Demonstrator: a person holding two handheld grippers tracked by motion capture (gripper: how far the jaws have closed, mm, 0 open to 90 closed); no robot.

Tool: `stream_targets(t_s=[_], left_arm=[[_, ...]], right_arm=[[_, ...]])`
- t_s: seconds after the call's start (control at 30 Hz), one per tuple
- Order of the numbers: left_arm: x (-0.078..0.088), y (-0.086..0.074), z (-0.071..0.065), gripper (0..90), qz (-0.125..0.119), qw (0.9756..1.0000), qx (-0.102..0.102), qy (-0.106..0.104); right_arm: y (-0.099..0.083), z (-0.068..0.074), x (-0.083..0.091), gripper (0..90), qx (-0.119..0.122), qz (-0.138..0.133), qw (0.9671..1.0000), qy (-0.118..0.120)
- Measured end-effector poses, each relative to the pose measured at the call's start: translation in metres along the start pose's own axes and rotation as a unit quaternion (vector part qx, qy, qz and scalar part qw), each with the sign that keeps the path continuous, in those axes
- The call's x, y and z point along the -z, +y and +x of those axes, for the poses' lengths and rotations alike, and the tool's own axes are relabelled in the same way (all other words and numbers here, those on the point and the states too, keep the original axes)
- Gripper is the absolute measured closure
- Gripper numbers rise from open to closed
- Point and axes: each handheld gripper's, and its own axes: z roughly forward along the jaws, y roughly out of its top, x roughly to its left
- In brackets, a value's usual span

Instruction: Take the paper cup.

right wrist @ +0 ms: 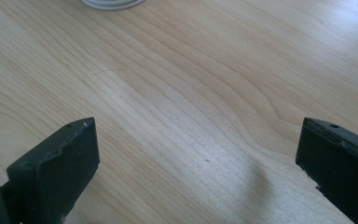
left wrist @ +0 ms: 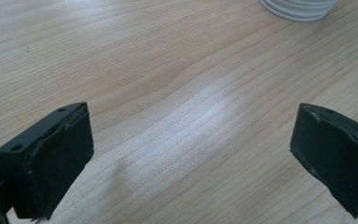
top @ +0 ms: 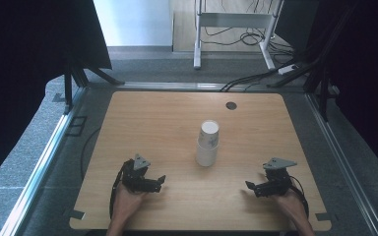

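Note:
A stack of white paper cups (top: 207, 142) stands upside down near the middle of the wooden table (top: 157, 118). Its rim edge shows at the top of the left gripper view as stacked white rims (left wrist: 298, 8) and at the top of the right gripper view (right wrist: 113, 3). My left gripper (top: 161, 183) rests low at the front left, jaws wide apart with bare wood between them (left wrist: 191, 154). At the front right my right gripper (top: 249, 188) is open too, nothing between its jaws (right wrist: 198, 163). Both point inward, short of the cups.
A small dark round hole (top: 231, 105) sits near the table's far edge. Metal rails (top: 49, 147) run along both sides of the table. Beyond it stand a white frame's legs (top: 197, 54) and floor cables (top: 256, 73). Dark curtains flank the scene.

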Motion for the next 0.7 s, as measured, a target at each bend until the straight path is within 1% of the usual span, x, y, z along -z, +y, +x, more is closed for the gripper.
stream_targets(t_s=[0.1, 0.13, 0.17, 0.23, 0.33, 0.37, 0.47, 0.5, 0.53, 0.57, 0.7], left_arm=[[-0.0003, -0.0011, -0.0001, 0.0, 0.005, 1.0, 0.002, -0.001], [-0.0004, -0.0017, -0.0003, 0.0, 0.006, 1.0, 0.007, -0.002], [0.0004, -0.0016, -0.0002, 0.0, 0.01, 0.9998, 0.014, -0.011], [0.0013, -0.0011, -0.001, 0.0, 0.012, 0.9997, 0.019, -0.008], [0.0022, -0.0001, -0.0024, 0.0, 0.019, 0.9997, 0.017, 0.002], [0.0022, -0.0001, -0.0024, 0.0, 0.019, 0.9997, 0.017, 0.002], [0.0018, 0.0005, -0.0034, 0.0, 0.024, 0.9995, 0.015, 0.011], [0.0016, 0.0004, -0.0036, 1.8, 0.027, 0.9995, 0.013, 0.014], [0.0007, 0.0, -0.0034, 4.5, 0.032, 0.9994, 0.007, 0.01], [0.0007, 0.0, -0.0034, 5.0, 0.032, 0.9994, 0.007, 0.01], [-0.0007, -0.0002, -0.0039, 6.3, 0.033, 0.9994, -0.005, 0.001]], right_arm=[[0.0002, -0.0001, -0.0006, 0.0, 0.001, 0.003, 1.0, 0.002], [0.0004, -0.0003, -0.0005, 0.0, 0.001, 0.002, 1.0, 0.003], [0.0011, -0.001, -0.0003, 0.0, 0.0, 0.0, 1.0, 0.004], [0.0016, -0.0015, -0.0005, 0.0, 0.001, -0.001, 1.0, 0.004], [0.0016, -0.0019, -0.0011, 0.0, 0.002, 0.001, 1.0, 0.006], [0.0016, -0.0018, -0.0012, 0.0, 0.003, 0.001, 1.0, 0.006], [0.0018, -0.0018, -0.0012, 0.0, 0.005, 0.002, 1.0, 0.007], [0.002, -0.0017, -0.001, 0.0, 0.006, 0.002, 1.0, 0.007], [0.0024, -0.0015, -0.0006, 0.0, 0.005, 0.0, 1.0, 0.006], [0.0027, -0.0017, -0.0004, 0.0, 0.007, 0.0, 1.0, 0.006], [0.0036, -0.0016, 0.0, 0.0, 0.007, 0.0, 0.9999, 0.009]])
